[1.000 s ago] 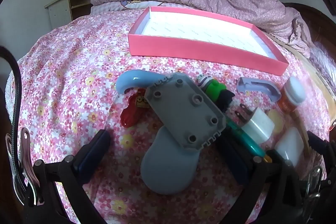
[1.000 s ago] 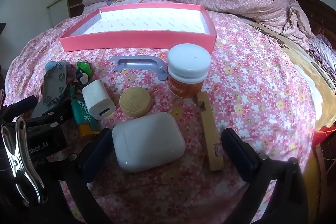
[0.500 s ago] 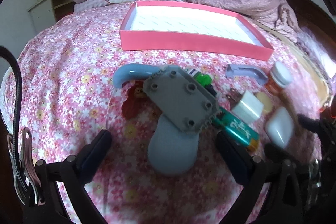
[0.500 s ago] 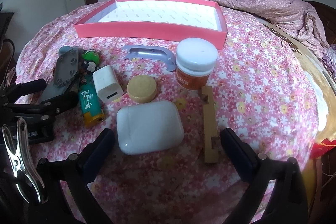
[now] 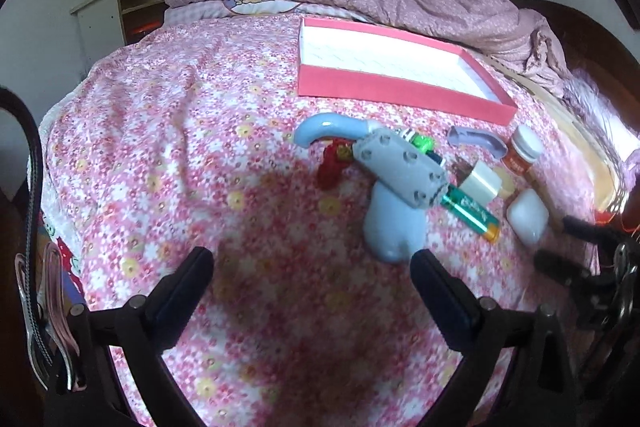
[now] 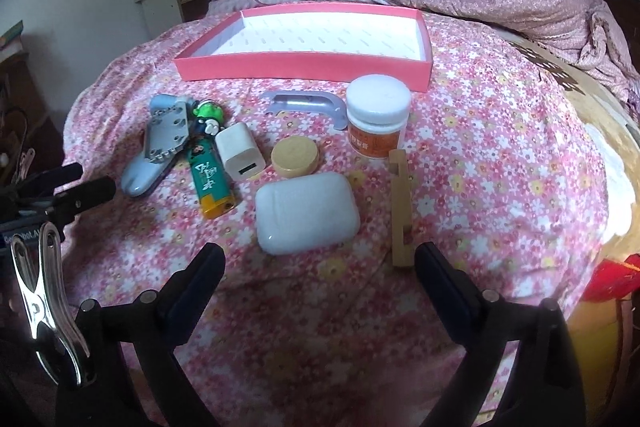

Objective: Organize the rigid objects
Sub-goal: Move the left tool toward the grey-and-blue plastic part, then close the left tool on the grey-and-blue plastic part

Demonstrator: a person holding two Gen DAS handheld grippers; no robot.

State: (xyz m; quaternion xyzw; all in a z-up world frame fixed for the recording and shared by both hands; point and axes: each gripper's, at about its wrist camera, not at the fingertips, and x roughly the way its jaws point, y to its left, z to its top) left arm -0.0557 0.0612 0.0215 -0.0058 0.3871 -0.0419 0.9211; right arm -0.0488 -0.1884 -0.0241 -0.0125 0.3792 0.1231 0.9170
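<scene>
Right wrist view: both black two-finger grippers, right (image 6: 320, 267) and left (image 5: 312, 271), are hovering spread apart and empty; smooth rounded white plastic case (image 6: 306, 213) is lying on flowered bedspread (image 6: 500, 163) before shallow pink cardboard tray (image 6: 304, 65)

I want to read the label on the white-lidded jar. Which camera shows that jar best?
The right wrist view: the jar stands upright near centre, its white lid and orange label facing the camera. In the left wrist view the jar is small, near the right edge and blurred, its label unreadable.
</scene>
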